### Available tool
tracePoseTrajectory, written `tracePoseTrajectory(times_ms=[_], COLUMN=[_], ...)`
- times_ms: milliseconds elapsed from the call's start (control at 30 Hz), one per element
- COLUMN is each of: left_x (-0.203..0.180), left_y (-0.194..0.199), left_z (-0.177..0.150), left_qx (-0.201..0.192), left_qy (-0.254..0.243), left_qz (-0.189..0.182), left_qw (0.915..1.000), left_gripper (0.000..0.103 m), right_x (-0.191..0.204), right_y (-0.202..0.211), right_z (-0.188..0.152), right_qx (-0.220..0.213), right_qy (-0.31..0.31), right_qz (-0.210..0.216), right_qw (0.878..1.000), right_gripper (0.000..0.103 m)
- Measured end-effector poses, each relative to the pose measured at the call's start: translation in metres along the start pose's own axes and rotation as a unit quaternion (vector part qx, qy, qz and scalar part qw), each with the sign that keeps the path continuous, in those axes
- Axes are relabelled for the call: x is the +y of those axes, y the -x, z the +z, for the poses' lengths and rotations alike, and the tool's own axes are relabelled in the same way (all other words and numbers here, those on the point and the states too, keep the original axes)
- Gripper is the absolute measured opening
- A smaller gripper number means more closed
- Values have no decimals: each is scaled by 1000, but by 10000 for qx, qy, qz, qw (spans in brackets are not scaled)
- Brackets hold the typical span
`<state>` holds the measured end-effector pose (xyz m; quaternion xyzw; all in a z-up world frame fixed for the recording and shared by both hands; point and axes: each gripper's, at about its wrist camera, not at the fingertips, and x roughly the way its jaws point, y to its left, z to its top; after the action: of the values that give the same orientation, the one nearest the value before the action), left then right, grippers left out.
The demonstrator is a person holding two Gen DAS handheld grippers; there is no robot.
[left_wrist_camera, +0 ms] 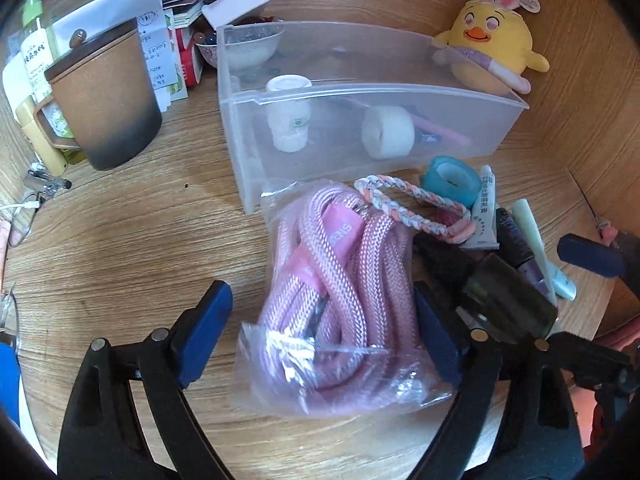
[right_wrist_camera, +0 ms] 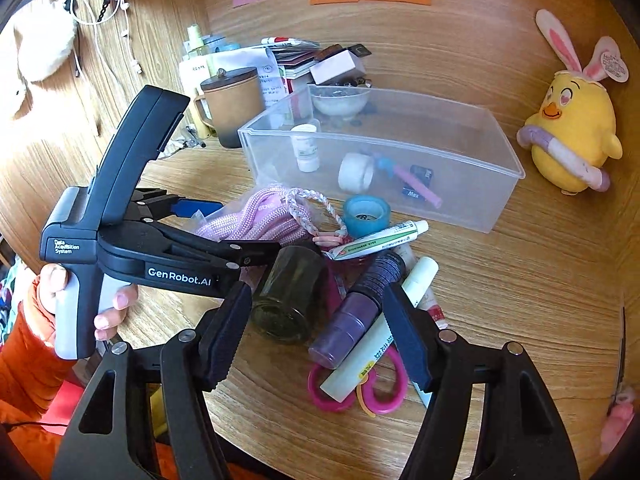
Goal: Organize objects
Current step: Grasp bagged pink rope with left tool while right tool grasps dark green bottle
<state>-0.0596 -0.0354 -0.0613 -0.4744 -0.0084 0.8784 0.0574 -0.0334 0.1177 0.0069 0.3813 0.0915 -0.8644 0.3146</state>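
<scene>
so, left gripper (left_wrist_camera: 320, 332) fingers spread around bagged pink rope (left_wrist_camera: 340, 284), right gripper (right_wrist_camera: 316, 336) fingers spread, bare desk (left_wrist_camera: 132, 236) leftward

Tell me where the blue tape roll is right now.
The blue tape roll stands on the wooden desk just in front of the clear plastic bin, between the braided cord and the ointment tube.

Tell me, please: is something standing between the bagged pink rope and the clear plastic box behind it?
Nothing blocks it on the table. The pink rope bag, between the open left gripper fingers, nearly touches the clear box. Only the box's own front wall must be cleared. The braided cord lies over the bag's far end.
</scene>
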Motion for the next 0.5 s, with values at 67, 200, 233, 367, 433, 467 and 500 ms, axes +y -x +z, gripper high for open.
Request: tracePoseTrajectory(times_ms=[67,200,233,367,433,467,500], left_x=[5,14,15,17,18,18,18], left_y=[6,15,17,22,20,20,19], left_z=[-8,-20,-22,-28,-26,-25,-23], left_qx=[-30,-63,-59,-19,-5,5,20], left_qy=[-6,57,59,18,8,1,-15], left_qz=[112,220,239,244,200,194,171], left_qw=[9999,9997,9997,9997,9998,9998,9999], left_gripper=[81,76,75,74,75,76,78], right_x=[6,17,19,22,19,17,16], right_y=[-2,-13,-16,-31,-37,-40,-42], right_z=[1,3,4,2,1,1,0], right_qx=[7,43,63,179,261,290,333], right_qy=[80,228,259,273,220,171,132], right_qz=[49,110,106,17,-21,-27,-19], right_qw=[10000,9997,9996,9995,9994,9994,9994], right_gripper=[64,64,64,61,54,47,42])
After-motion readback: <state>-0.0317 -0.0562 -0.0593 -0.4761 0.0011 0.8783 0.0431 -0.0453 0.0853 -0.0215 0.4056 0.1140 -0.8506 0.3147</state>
